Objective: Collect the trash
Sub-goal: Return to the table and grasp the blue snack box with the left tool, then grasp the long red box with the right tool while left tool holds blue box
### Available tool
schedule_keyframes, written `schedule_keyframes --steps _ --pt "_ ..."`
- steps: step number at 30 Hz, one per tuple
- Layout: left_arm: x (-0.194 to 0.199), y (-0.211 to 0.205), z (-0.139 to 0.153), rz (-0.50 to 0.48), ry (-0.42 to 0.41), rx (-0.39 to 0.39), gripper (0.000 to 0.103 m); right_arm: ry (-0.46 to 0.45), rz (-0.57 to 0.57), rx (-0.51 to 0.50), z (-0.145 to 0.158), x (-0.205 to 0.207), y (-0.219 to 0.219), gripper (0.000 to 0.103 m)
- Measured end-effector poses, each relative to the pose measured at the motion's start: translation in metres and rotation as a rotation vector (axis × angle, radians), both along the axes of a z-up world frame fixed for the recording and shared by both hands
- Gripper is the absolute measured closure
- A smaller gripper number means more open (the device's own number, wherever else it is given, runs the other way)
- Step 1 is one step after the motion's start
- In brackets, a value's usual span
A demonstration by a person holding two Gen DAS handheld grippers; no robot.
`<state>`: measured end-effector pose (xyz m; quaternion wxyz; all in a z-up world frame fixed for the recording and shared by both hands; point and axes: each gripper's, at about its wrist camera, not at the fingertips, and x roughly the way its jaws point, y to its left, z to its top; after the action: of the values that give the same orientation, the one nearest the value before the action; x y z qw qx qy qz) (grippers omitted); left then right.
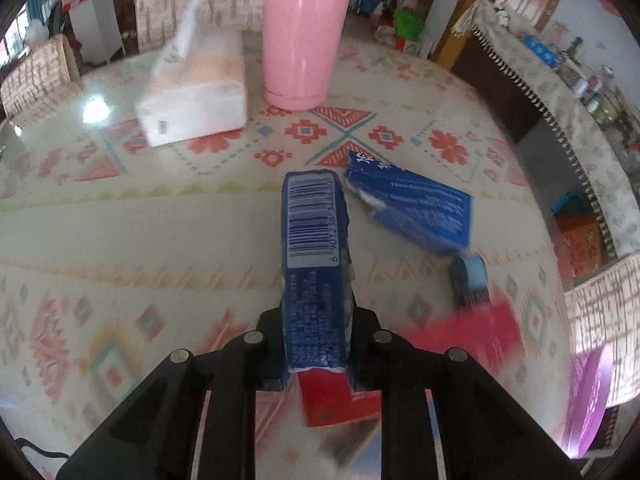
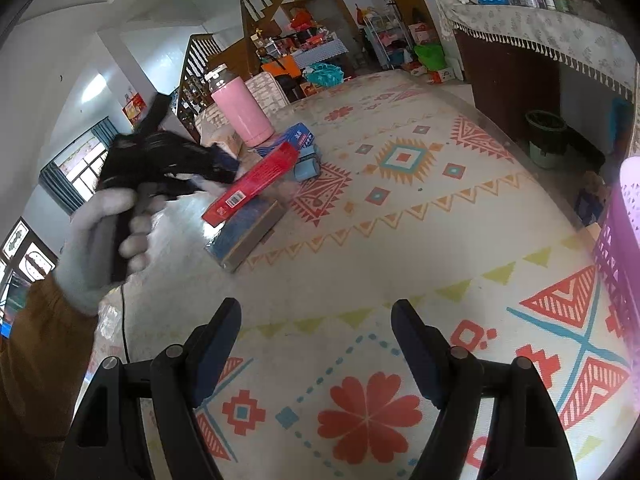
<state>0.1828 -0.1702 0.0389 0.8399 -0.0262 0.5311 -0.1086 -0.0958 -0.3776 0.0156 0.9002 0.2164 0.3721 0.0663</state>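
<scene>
left tool (image 1: 318,344): jaws clamped, gloved hand (image 2: 100,240) on grip | right tool (image 2: 316,344): jaws wide apart, nothing between

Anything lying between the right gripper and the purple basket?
No. In the right wrist view only bare patterned tablecloth lies between the open right gripper and the purple basket.

left wrist: steep, close over table (image 1: 120,220) | right wrist: shallower | shared: pink tumbler (image 1: 306,36)

Glossy printed cardboard box (image 1: 316,256); smooth pink tumbler (image 1: 306,32) with metal rim; shiny glass-covered patterned tablecloth (image 1: 120,240); matt black plastic fingers (image 2: 218,344).
</scene>
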Motion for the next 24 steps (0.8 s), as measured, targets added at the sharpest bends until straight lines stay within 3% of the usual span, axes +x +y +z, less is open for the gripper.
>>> schedule_keyframes --steps 6,11,16,19,24 --pt "-0.072 0.046 0.027 -0.039 -0.085 -0.061 0.084 0.007 0.004 -0.018 0.000 0.000 0.003 0.021" --pt "-0.121 0.069 0.023 -0.026 -0.160 -0.044 0.084 0.057 0.021 -0.027 -0.003 0.007 0.006 0.019" --pt "-0.137 0.084 0.013 0.002 -0.240 0.048 0.084 0.066 0.035 -0.108 0.017 0.014 0.026 0.019" --pt "-0.136 0.097 0.006 0.030 -0.232 0.021 0.084 0.028 0.060 -0.166 0.042 0.030 0.051 0.016" --pt "-0.137 0.115 0.006 0.077 -0.284 0.068 0.084 0.077 0.071 -0.195 0.055 0.099 0.092 0.016"
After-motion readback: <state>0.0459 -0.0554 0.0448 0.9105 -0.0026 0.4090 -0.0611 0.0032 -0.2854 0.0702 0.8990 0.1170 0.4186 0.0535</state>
